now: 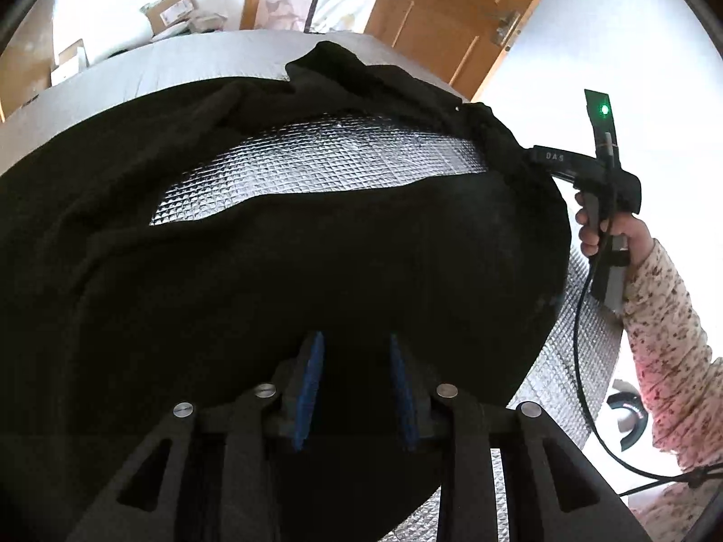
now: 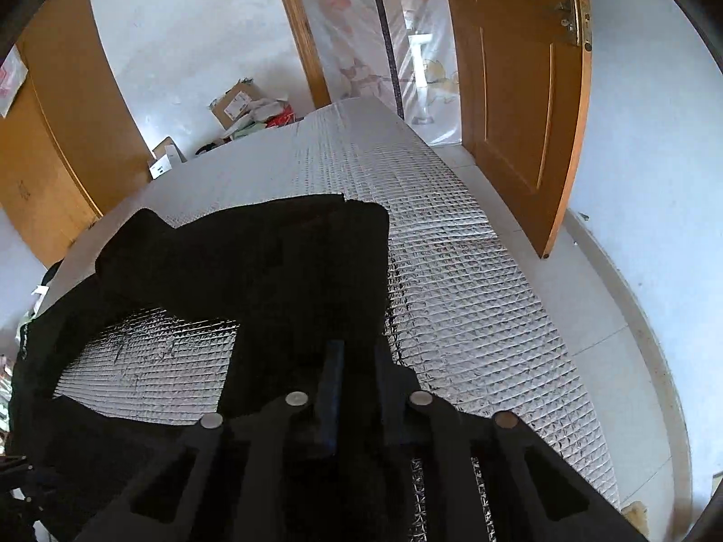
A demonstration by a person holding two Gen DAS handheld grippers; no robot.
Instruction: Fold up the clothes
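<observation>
The black garment (image 1: 316, 262) lies rumpled and unfolded on the silver mat (image 2: 474, 280), right gripper (image 2: 357, 388) pinching its right edge, left gripper (image 1: 357, 388) spread above the near cloth, so folding has barely begun.

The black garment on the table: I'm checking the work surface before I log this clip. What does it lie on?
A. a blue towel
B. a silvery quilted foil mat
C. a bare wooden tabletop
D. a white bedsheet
B: the black garment lies spread on a silvery quilted foil mat, whose shiny grid shows beside the cloth and through a gap in it in both wrist views.
</observation>
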